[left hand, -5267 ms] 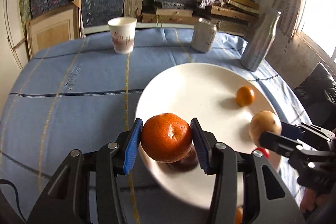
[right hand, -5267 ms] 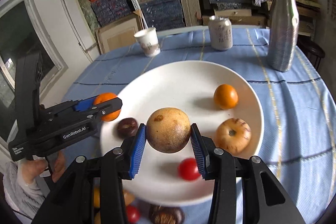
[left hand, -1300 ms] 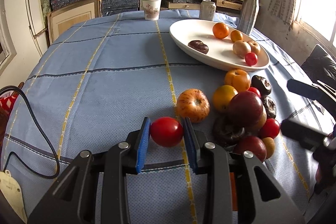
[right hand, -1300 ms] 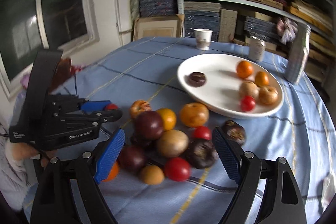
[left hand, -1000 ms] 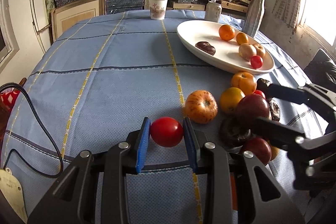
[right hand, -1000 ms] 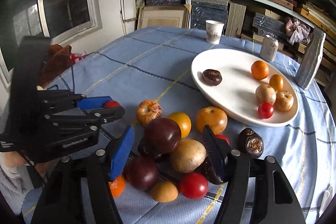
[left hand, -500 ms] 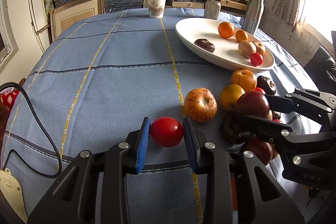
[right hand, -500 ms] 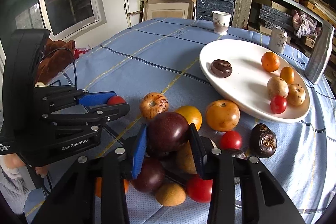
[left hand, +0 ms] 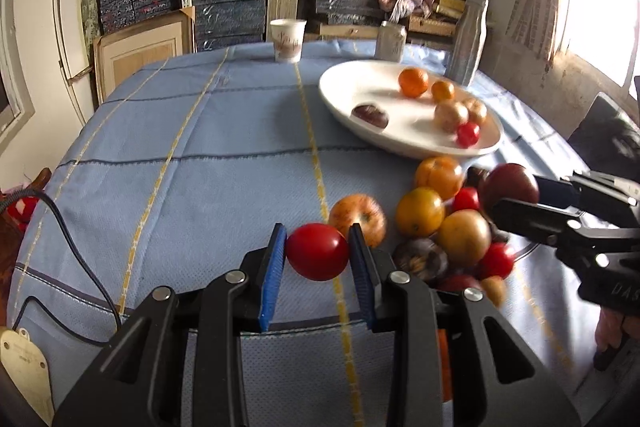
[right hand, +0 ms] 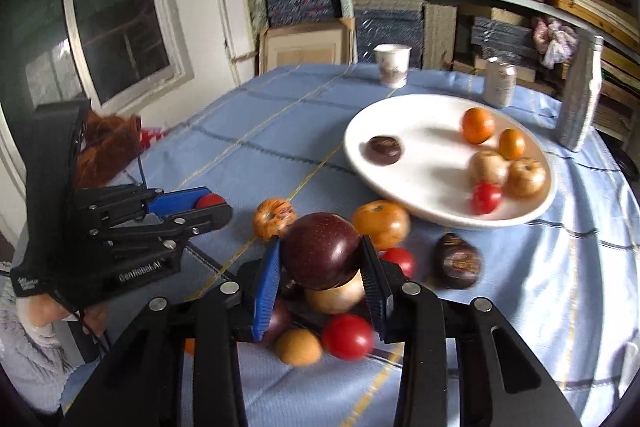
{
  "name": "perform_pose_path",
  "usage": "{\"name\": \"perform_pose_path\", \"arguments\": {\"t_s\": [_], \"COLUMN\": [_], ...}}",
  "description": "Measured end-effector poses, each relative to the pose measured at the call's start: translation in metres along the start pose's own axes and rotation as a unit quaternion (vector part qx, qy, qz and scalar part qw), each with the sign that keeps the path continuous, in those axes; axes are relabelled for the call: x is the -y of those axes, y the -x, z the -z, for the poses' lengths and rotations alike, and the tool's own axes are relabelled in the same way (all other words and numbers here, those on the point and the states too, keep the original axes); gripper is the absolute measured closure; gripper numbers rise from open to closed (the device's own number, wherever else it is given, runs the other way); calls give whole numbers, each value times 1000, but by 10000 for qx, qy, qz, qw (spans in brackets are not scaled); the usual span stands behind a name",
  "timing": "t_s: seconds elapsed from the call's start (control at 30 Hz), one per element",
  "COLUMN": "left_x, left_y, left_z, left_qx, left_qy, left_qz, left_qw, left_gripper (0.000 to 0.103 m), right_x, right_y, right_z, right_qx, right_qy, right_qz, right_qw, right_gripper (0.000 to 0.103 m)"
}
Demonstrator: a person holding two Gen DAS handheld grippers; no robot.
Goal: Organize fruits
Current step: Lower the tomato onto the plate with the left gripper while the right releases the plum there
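Observation:
My left gripper [left hand: 317, 251] is shut on a red tomato [left hand: 317, 251], held above the blue tablecloth near the front. My right gripper [right hand: 320, 259] is shut on a dark purple fruit [right hand: 320, 254], lifted just above the pile of loose fruits [right hand: 340, 299]. In the left wrist view the right gripper [left hand: 516, 195] holds that purple fruit [left hand: 509, 182] at the right. A white plate [right hand: 420, 203] farther back holds several fruits: an orange [right hand: 477, 125], a dark fruit [right hand: 385, 149] and a small tomato [right hand: 485, 198].
A paper cup [right hand: 393, 63], a can [right hand: 498, 81] and a silver bottle [right hand: 580, 95] stand behind the plate. Shelves of stacked boxes line the far wall. A black cable [left hand: 76, 251] lies on the cloth at the left. Bare blue tablecloth [left hand: 200, 147] spreads left of the plate.
My right gripper closed on the dark purple fruit and has lifted it off the pile. My left gripper still holds the red tomato and has risen slightly.

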State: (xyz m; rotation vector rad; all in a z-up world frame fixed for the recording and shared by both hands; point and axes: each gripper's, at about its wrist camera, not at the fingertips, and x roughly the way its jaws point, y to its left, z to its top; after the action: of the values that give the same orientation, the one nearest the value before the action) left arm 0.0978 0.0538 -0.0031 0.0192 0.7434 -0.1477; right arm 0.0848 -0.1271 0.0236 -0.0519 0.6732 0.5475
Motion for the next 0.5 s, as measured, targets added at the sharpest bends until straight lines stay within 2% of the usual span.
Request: {"name": "perform_pose_path", "arguments": {"t_s": [0.1,0.33,0.5], "left_x": [3,26,47], "left_y": [9,30,10], "left_z": [-13,-70,-115], "left_qx": [64,354,383], "left_qy": [4,-414,-589], "left_qz": [79,54,125], "left_qw": [9999,9985,9975], "left_gripper": [72,72,72], "right_x": [18,70,94], "right_y": [28,89,110], "right_z": [-3,-30,-62], "right_qx": [258,840,1142], "right_qy": [-173,-456,-529], "right_qz": [120,721,908], "right_qw": [9994,9928,9879], "right_gripper": [64,64,64]}}
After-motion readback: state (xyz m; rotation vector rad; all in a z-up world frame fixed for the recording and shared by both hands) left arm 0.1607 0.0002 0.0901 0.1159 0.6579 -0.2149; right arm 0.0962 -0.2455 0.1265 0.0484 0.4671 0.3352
